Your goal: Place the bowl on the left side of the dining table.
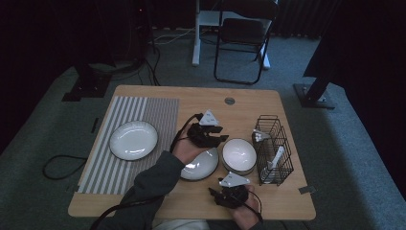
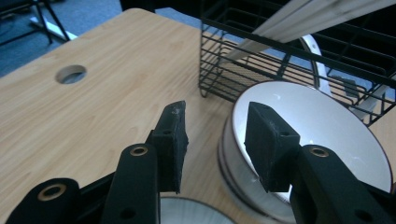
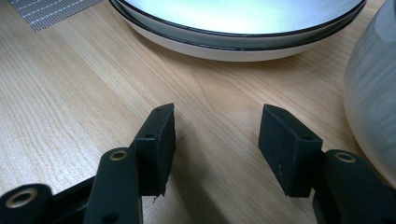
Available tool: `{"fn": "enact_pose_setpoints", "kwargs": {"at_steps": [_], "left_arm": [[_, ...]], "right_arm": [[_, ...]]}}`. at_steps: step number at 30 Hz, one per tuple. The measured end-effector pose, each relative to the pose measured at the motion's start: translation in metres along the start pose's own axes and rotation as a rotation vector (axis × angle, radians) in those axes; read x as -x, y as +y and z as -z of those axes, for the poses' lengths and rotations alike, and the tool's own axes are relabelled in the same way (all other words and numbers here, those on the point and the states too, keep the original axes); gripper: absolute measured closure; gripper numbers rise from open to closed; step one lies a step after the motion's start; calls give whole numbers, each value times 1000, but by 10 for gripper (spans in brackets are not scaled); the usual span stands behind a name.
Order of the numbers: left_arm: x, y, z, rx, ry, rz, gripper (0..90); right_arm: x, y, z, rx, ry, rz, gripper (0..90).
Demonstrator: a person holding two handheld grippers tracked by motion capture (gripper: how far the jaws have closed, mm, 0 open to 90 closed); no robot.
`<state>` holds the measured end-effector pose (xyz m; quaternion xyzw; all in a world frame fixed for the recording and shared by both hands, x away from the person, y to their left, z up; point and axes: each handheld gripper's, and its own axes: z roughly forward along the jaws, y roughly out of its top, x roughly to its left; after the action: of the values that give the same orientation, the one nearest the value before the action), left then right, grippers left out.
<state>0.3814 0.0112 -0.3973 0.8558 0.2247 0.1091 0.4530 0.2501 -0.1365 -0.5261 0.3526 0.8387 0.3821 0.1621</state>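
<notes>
Step in hand, as judged: the bowl [image 1: 239, 155], right of centre and just left of the wire rack [image 1: 273, 149], is being approached by the left gripper [image 1: 216, 139]. In the left gripper view the jaws stand apart astride the bowl's near-left rim, one pad outside the wall, one over the inside; no pressing contact can be made out, so nothing is held. The right gripper [image 1: 229, 190] hovers at the near edge of the table [image 1: 143, 96], jaws wide and empty over bare wood, with the shallow plate [image 1: 201, 165] ahead of it.

Next move, as judged: the left jaws would need to be closed on the rim, squarely, before any lift; a thin glazed rim may slip.

Count: one bowl; two plates, the second [image 1: 133, 139] lying far left on the striped mat [image 1: 119, 143]; one rack, holding pale utensils [image 1: 278, 155], number not readable; two grippers.
</notes>
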Motion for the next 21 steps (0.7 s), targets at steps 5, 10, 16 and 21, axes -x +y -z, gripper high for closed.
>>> {"fn": "enact_pose_setpoints", "kwargs": {"at_steps": [5, 10, 16, 21], "left_arm": [[6, 2, -14, -33, -6, -4, 636], [10, 3, -26, -70, -27, -8, 666], [10, -2, -38, -128, -26, 13, 704], [9, -3, -44, -158, -29, 26, 725]], "right_arm": [[0, 0, 0, 0, 1, 0, 454], [0, 0, 0, 0, 1, -1, 454], [0, 0, 0, -1, -1, 3, 454], [0, 0, 0, -2, 0, 1, 454]]}}
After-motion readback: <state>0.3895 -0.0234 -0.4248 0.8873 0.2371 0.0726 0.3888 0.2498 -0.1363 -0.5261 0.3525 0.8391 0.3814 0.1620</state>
